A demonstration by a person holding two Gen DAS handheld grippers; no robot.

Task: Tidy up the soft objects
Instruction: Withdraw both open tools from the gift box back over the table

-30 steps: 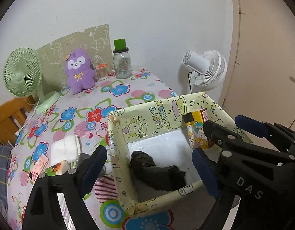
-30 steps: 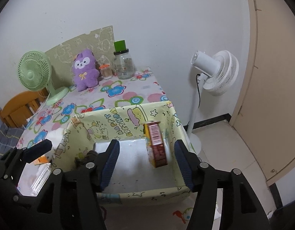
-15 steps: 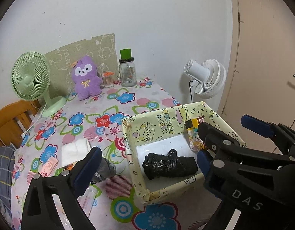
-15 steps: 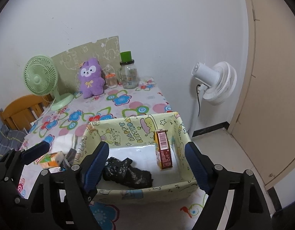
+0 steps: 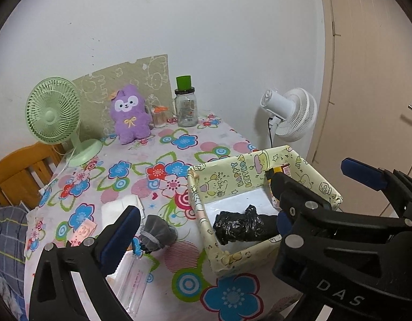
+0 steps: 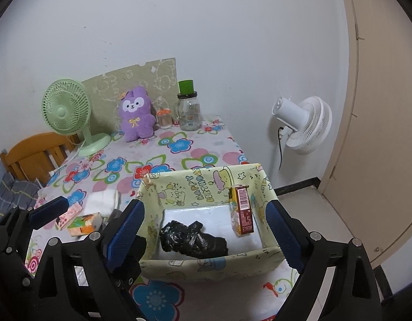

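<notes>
A yellow cartoon-print box (image 5: 232, 168) (image 6: 200, 184) stands at the table's near right corner. Inside lie a crumpled black plastic bag (image 5: 240, 223) (image 6: 192, 240) and a red carton (image 6: 242, 208). A grey rolled sock (image 5: 157, 234) lies on the table left of the box. White folded cloth (image 5: 120, 206) (image 6: 102, 200) lies further left. A purple plush toy (image 5: 129, 115) (image 6: 136, 113) sits at the back. My left gripper (image 5: 203, 238) is open and empty above the box's left wall. My right gripper (image 6: 206, 230) is open and empty above the box.
A green desk fan (image 5: 56, 117), a glass jar with a green lid (image 5: 185, 107) and a small jar (image 5: 159, 116) stand at the back. Tissue packs (image 6: 82, 222) lie near the front left. A white floor fan (image 6: 305, 125) and a wooden chair (image 6: 31, 152) flank the table.
Both grippers have pulled back and up from the box. The black bag now lies loose in the box, and the grey sock has come into view left of it.
</notes>
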